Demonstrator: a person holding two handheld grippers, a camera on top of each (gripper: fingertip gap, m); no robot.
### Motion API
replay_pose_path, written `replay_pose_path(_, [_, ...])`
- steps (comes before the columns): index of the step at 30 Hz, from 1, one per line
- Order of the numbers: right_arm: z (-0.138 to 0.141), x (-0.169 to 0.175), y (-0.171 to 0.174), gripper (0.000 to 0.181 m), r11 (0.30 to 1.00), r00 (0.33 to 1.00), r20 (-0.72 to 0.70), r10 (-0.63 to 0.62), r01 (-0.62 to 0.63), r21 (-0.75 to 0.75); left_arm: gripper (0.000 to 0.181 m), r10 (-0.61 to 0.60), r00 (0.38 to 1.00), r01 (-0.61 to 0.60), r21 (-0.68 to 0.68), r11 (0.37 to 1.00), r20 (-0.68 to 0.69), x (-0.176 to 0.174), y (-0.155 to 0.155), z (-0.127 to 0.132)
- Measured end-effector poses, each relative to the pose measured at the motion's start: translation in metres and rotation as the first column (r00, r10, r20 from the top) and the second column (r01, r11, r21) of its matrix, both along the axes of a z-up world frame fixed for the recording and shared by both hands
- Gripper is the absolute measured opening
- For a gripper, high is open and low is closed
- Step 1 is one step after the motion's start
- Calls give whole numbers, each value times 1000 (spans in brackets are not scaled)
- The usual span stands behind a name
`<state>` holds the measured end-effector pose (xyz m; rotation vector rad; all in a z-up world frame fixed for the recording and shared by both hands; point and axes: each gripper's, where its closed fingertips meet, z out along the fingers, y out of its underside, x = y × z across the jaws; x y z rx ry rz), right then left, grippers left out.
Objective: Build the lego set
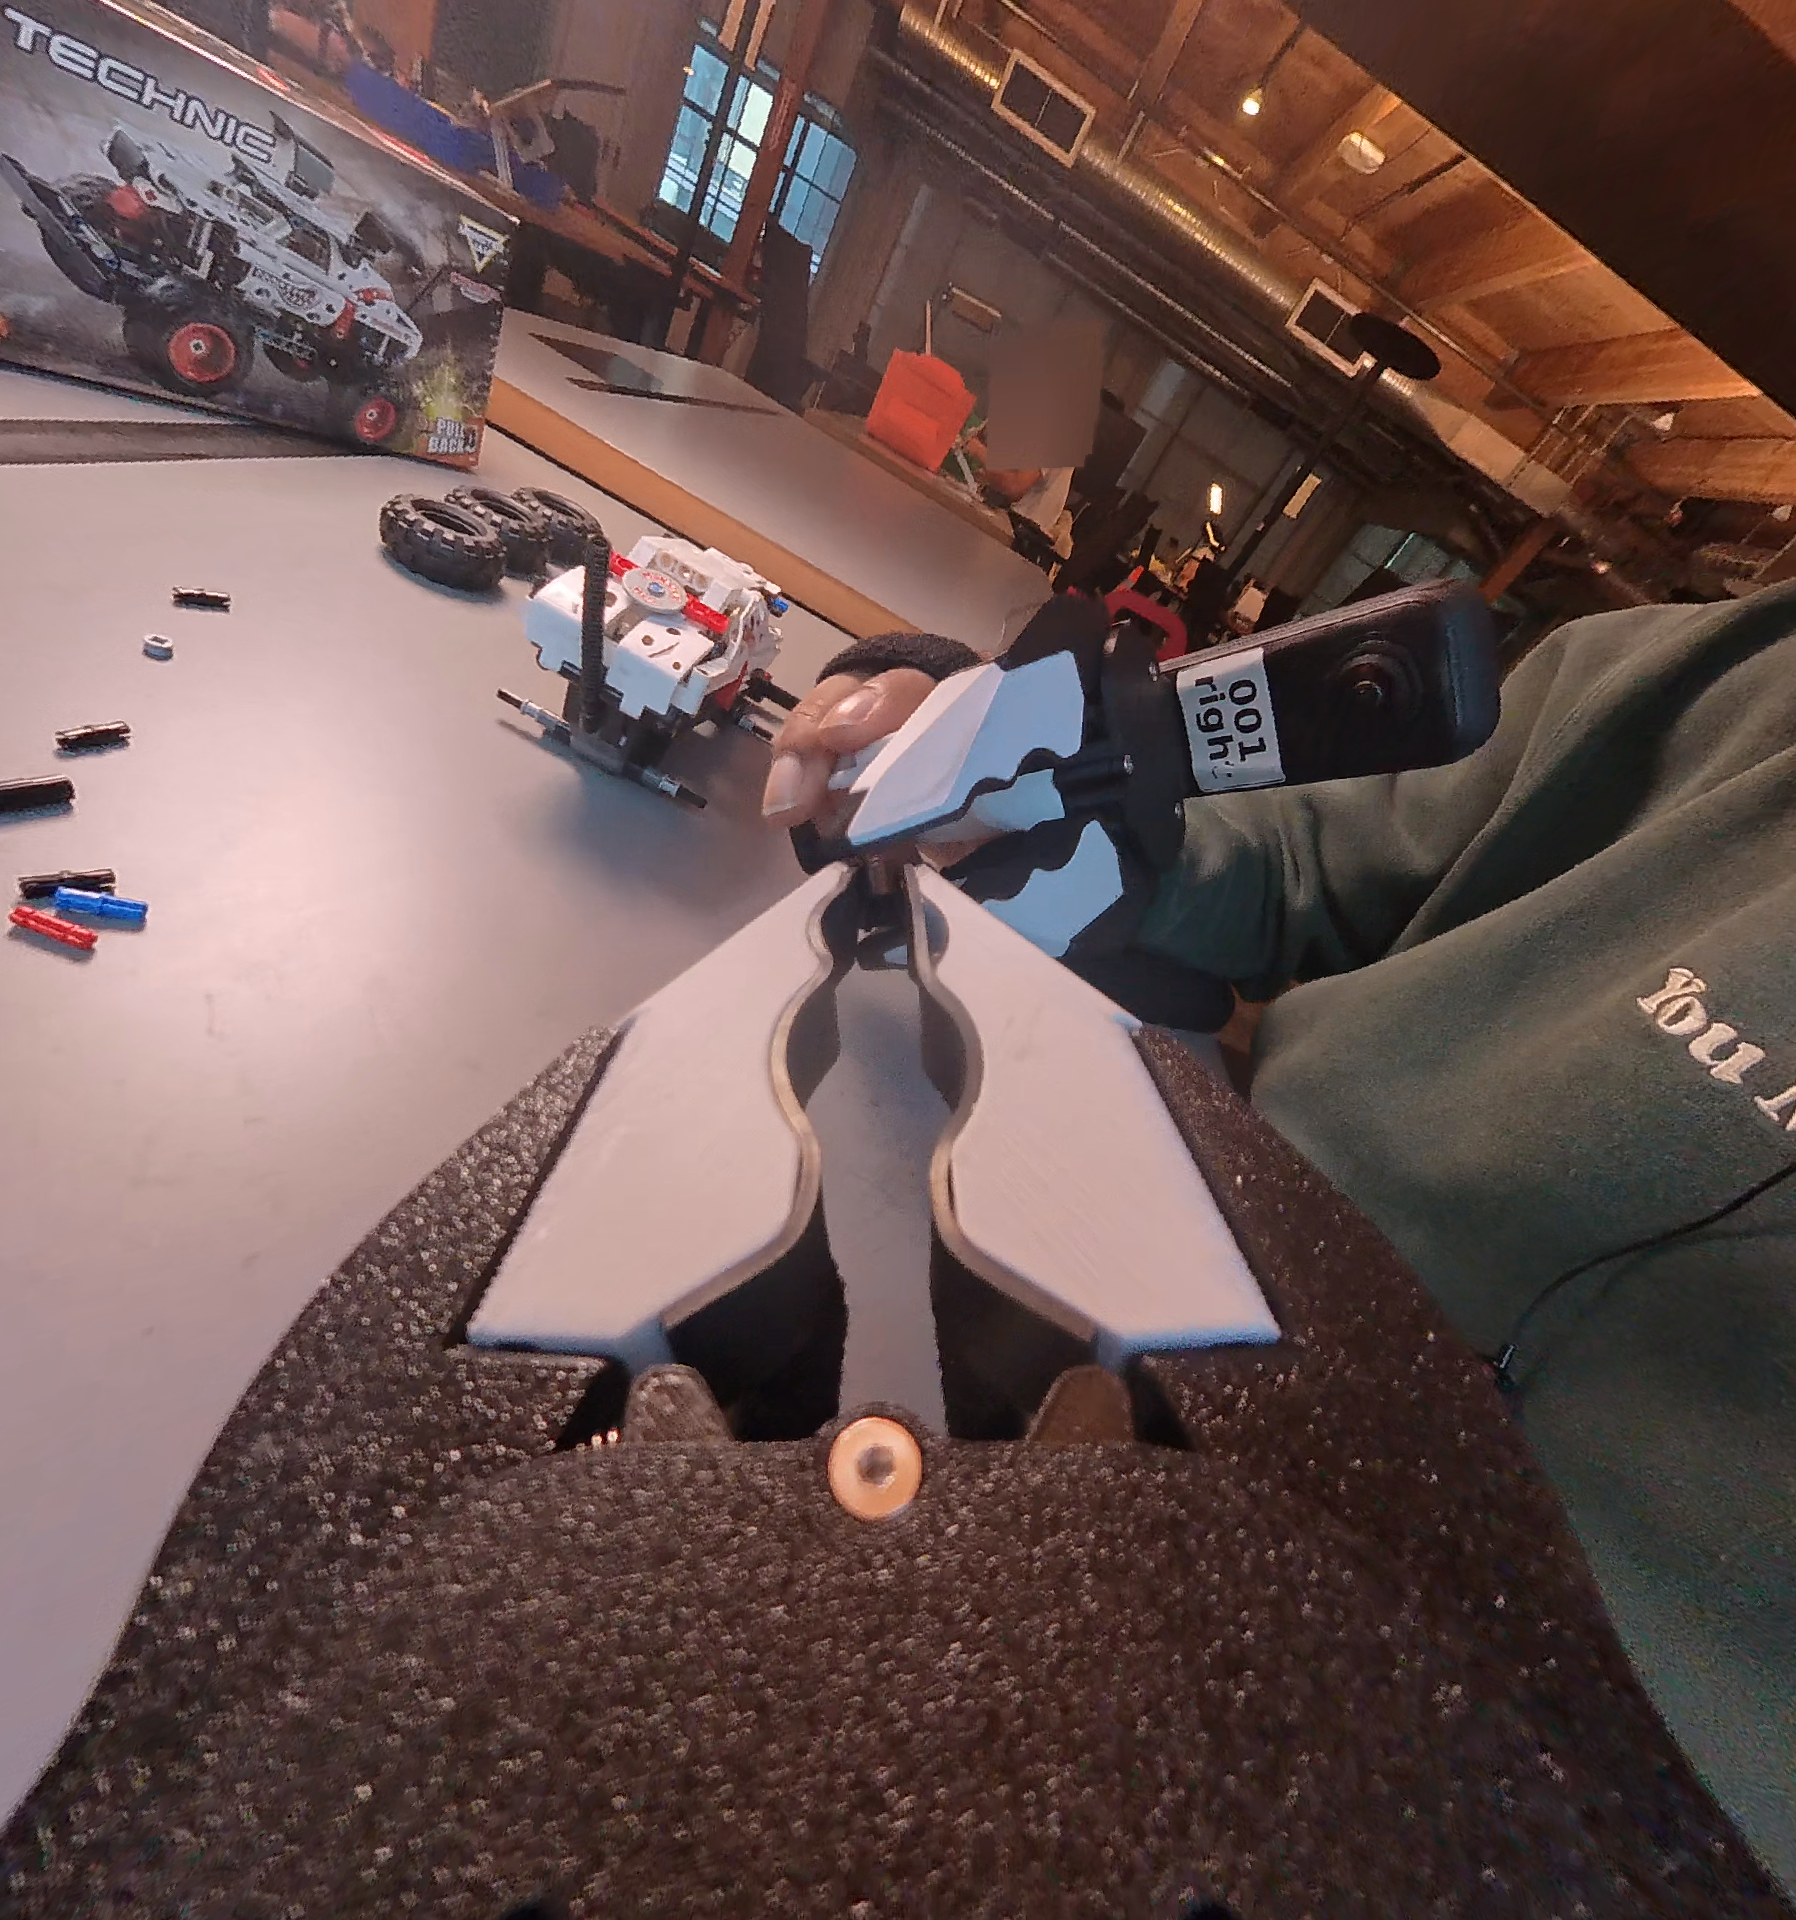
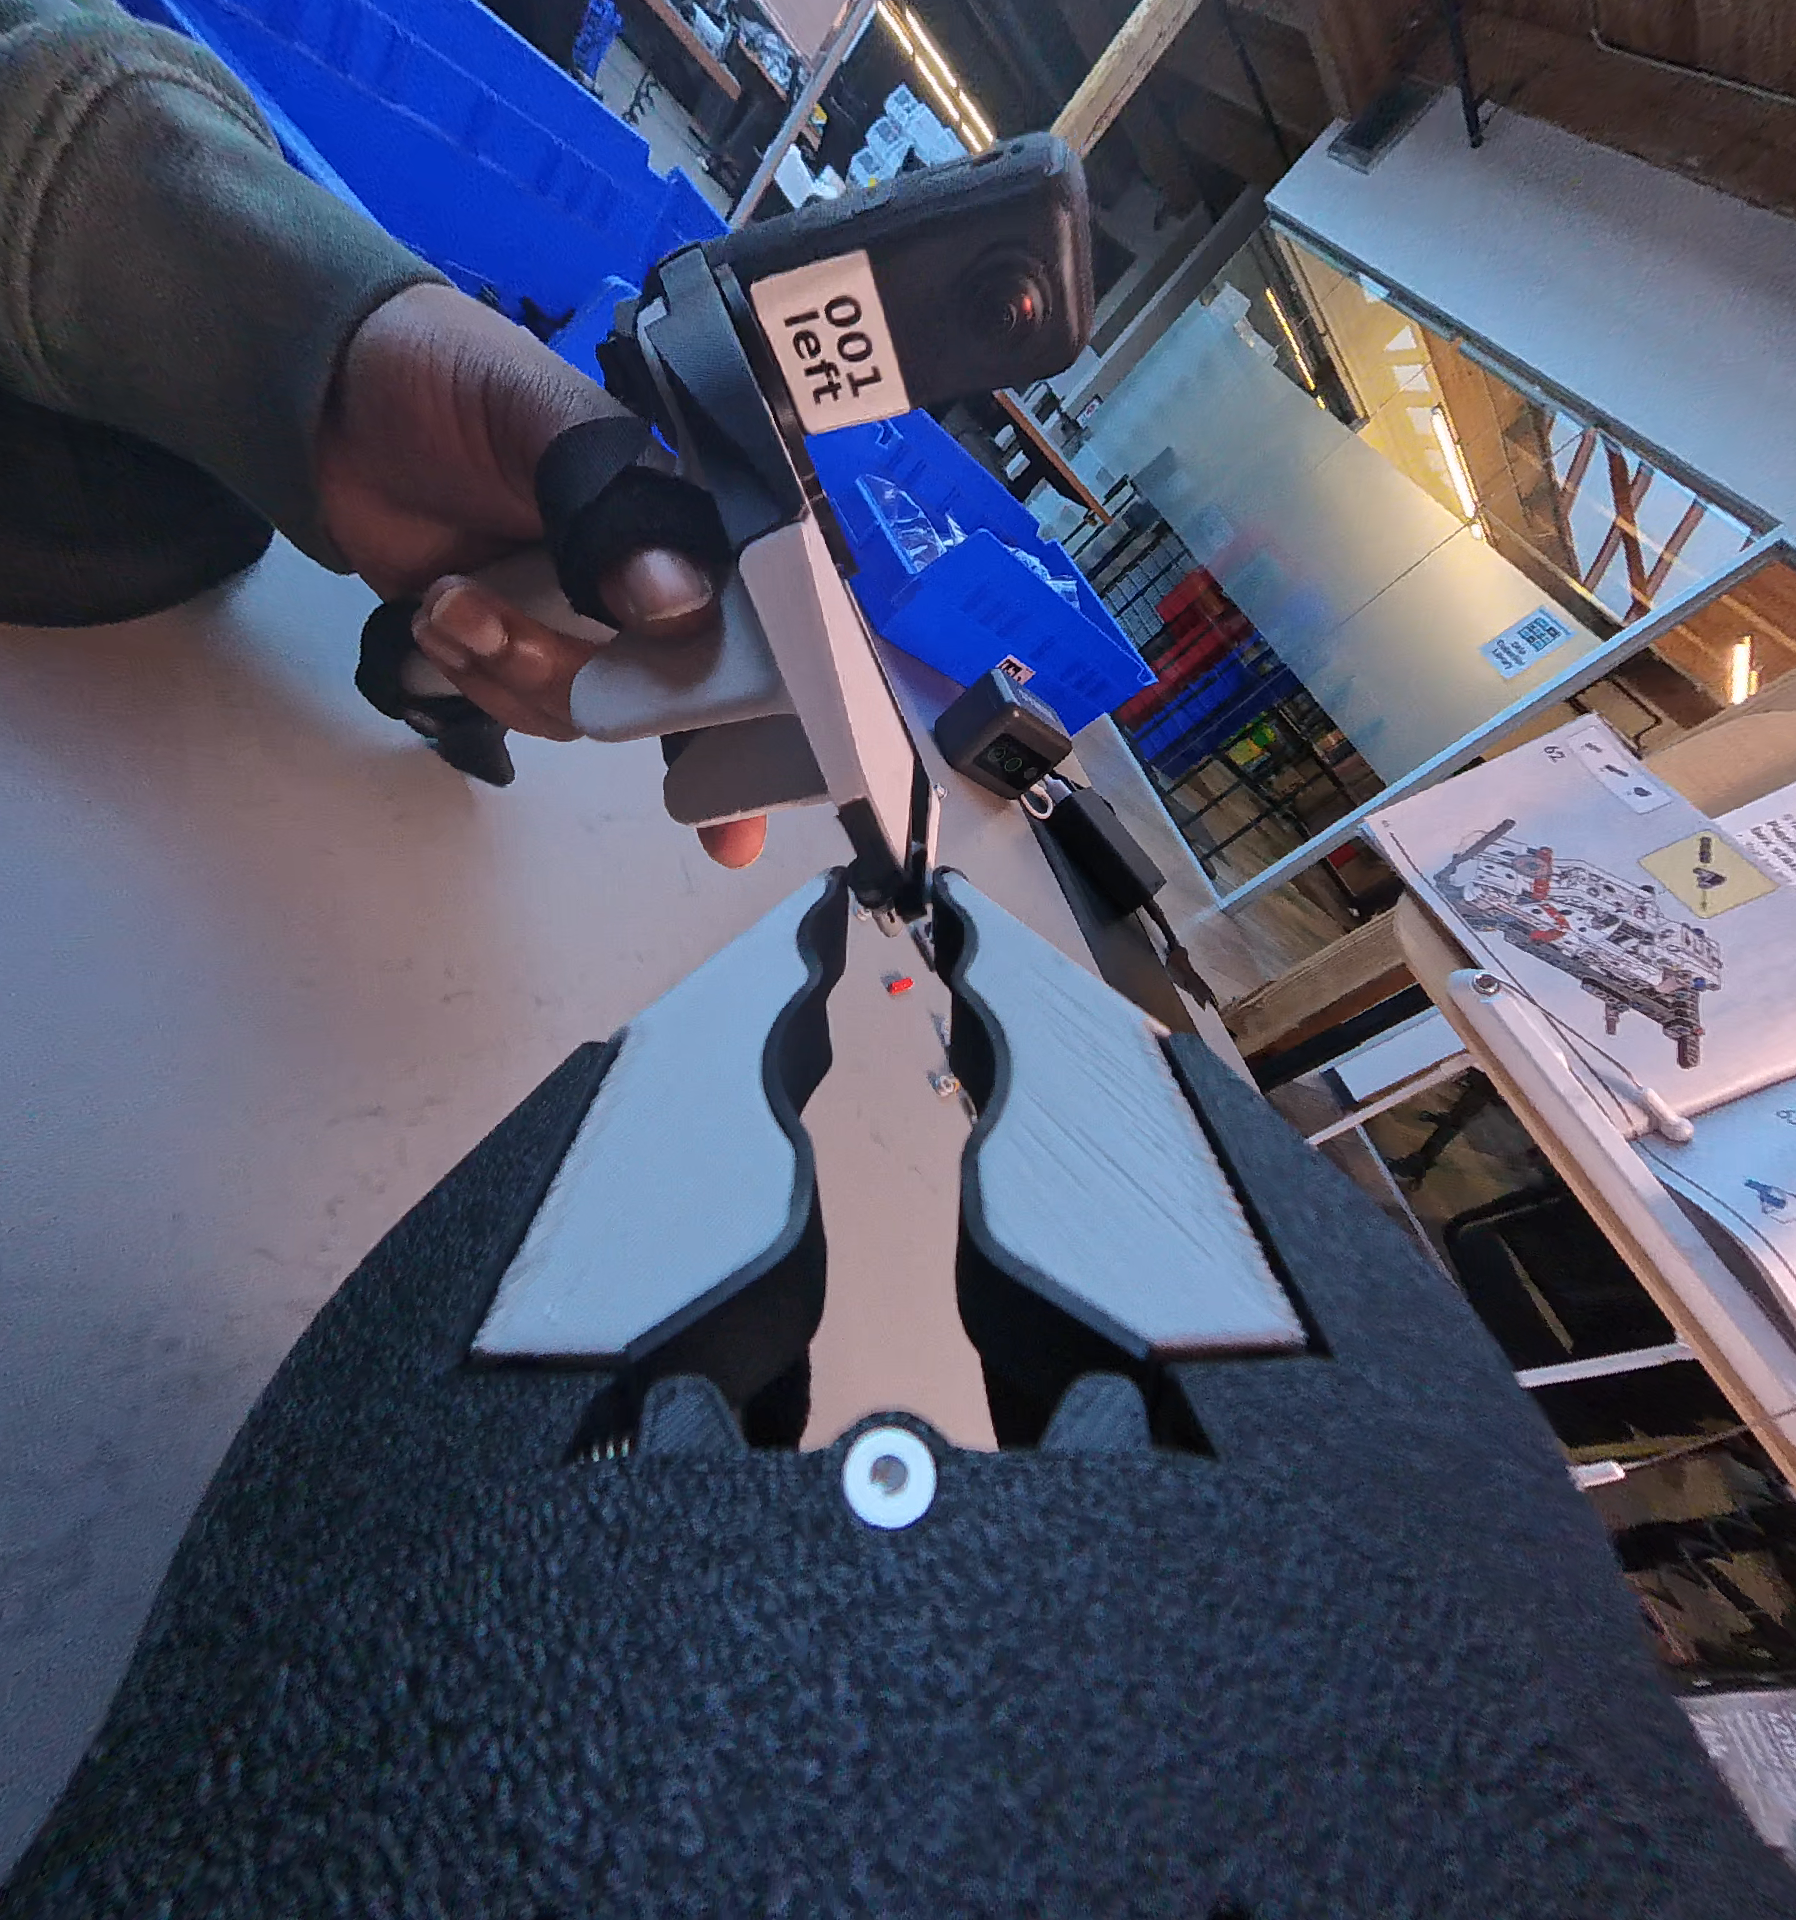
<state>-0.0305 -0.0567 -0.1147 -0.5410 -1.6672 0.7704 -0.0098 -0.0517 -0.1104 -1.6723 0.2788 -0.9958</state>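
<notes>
Two grippers meet tip to tip above the table point(image 1: 250, 1143): left gripper point(image 1: 873, 883) and right gripper point(image 2: 889, 894) both clamp one small dark piece point(image 1: 876, 902), apparently to mate or pass it. Part-built truck point(image 1: 655, 644) stands well apart, with loose pins point(image 1: 99, 902).

Left hand-held gripper point(image 1: 878, 883) and right hand-held gripper point(image 2: 889, 894) tip to tip above the table — fingers nearly closed, both pinching something small

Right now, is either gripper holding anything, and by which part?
Both grippers meet tip to tip on one small dark part. The left gripper and right gripper each pinch it at an end; which end cannot be told.
</notes>
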Motion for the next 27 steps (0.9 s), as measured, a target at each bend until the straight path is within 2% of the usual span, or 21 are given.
replay_pose_path(5, [10,2,1,12,999,999,-36,7,-8,-38,7,-17,995,14,31,999,102,-3,-3,12])
replay_pose_path(7, [18,4,5,0,998,997,-71,-9,5,-60,7,-21,992,17,33,999,128,-6,-4,14])
replay_pose_path(10, [26,7,5,0,995,997,-79,15,-23,-99,7,-35,987,29,38,999,158,-4,-4,16])
replay_pose_path(15, [27,10,5,15,990,997,-58,47,-54,-132,7,-50,953,32,65,997,298,-12,-5,28])
replay_pose_path(18, [26,7,-1,17,995,996,-78,31,-38,-88,7,-69,929,46,70,996,363,-11,-5,32])
replay_pose_path(23, [33,2,0,14,997,986,-150,-71,74,12,7,-88,866,65,63,996,492,-7,-2,37])
replay_pose_path(27, [34,3,0,7,996,984,-165,-70,78,42,7,-67,859,51,45,998,508,-9,1,34])
